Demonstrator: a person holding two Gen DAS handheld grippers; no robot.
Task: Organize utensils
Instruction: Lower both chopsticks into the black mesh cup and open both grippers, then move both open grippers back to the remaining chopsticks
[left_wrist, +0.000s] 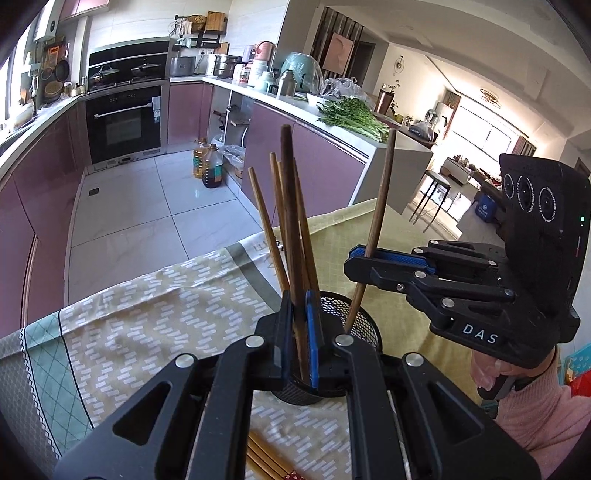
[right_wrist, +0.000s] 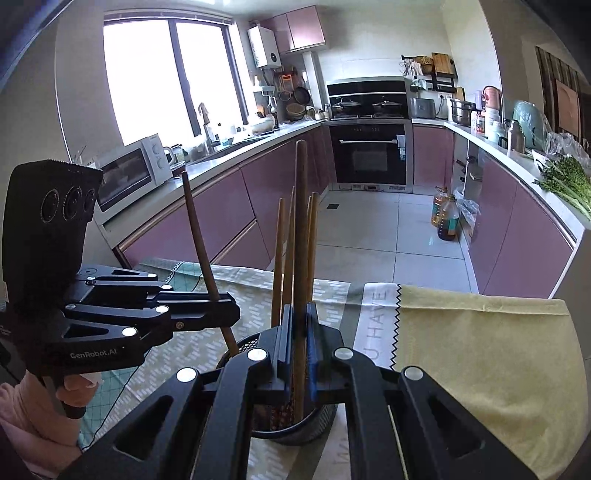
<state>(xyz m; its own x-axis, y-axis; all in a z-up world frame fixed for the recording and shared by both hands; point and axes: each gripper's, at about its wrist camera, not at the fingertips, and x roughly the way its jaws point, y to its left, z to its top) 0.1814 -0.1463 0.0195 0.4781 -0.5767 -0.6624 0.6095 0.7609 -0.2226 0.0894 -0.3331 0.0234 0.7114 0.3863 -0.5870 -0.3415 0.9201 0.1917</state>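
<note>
Chopsticks (left_wrist: 266, 229) are the whole game here, and a few light ones already stand in the black mesh holder (left_wrist: 364, 325) on the patterned tablecloth (left_wrist: 147, 314).

Starting on the left: the left gripper (left_wrist: 299, 332) is right over the near side of the holder, jaws pinched nearly together on a dark chopstick (left_wrist: 290, 206). The stick stands close to upright, and its lower end looks to be down inside the cup already.

A bit right of that, the holder's open mouth is directly below both tools, so neither hand has any sideways travel to make.

Further right, the right gripper (left_wrist: 360, 258) comes in level from the side, clamped on a thinner chopstick (left_wrist: 384, 184). That one leans with its top tipped to the right and its bottom end poking just past the rim.

So both long axes run roughly vertical and the target is straight down. My guess is it's just a matter of letting go. The left one looks closer to done.

Some loose chopsticks (left_wrist: 262, 458) lie flat on the cloth under the left gripper.
</note>
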